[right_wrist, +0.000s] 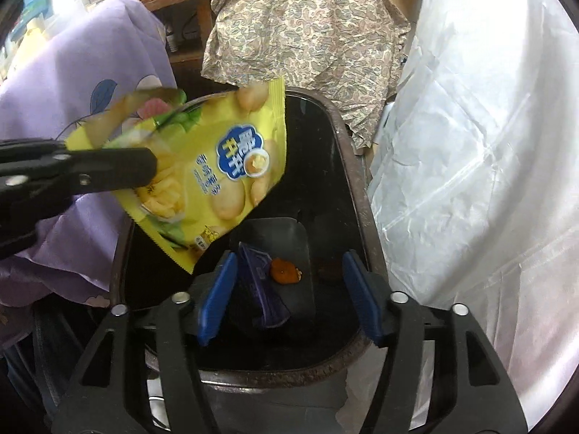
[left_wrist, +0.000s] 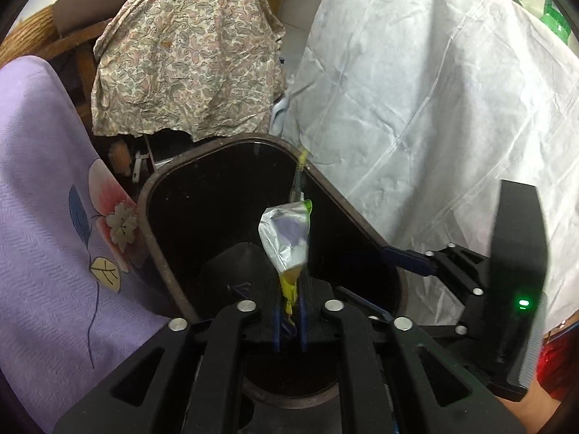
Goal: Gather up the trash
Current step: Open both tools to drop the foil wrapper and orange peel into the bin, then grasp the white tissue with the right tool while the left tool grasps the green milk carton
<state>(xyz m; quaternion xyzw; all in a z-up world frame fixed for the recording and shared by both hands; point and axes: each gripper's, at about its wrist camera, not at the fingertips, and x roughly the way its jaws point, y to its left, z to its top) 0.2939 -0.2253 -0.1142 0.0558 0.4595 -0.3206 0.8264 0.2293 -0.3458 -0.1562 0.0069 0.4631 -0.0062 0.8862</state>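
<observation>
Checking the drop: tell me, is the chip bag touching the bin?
Apart. The right wrist view shows the chip bag, pinched in the left gripper, hanging clear above the bin opening, its lower corner off the rim.

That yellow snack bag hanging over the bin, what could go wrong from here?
1. The left gripper pinches only one edge of the yellow snack bag, which hangs partly beyond the trash bin's rim over the purple cloth; released now, it might land outside.
2. The open right gripper hovers over the same opening, so the two tools could bump.
</observation>
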